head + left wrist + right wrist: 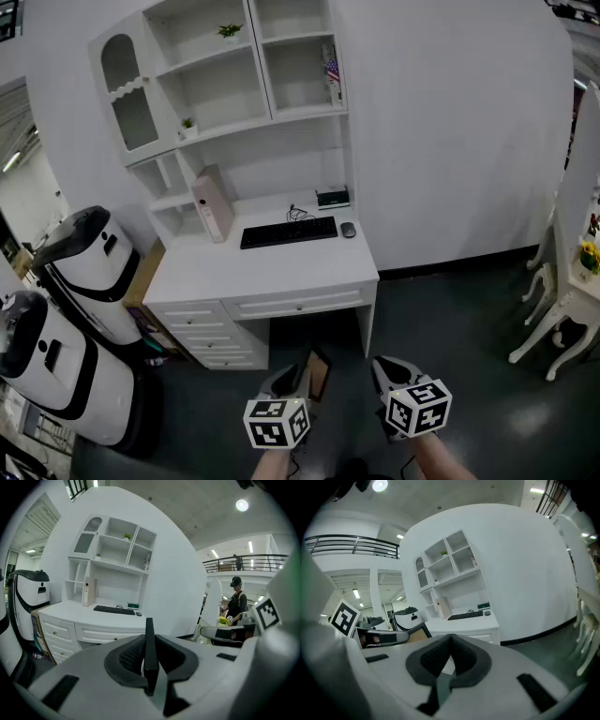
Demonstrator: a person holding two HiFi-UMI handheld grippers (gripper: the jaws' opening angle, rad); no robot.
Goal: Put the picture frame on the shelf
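The picture frame (149, 648) is clamped edge-on in the jaws of the left gripper (292, 379), long axis upright. The shelf (214, 94) lies straight ahead and higher, well apart, above the desk (211, 270) — the right gripper (383, 372) alongside has its jaws together, empty.

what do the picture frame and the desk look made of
Picture frame: thin matte black edge, brownish panel in the head view; probably painted wood or plastic, unclear which. Desk: smooth white, moulded drawer fronts; likely painted or laminated wood board.
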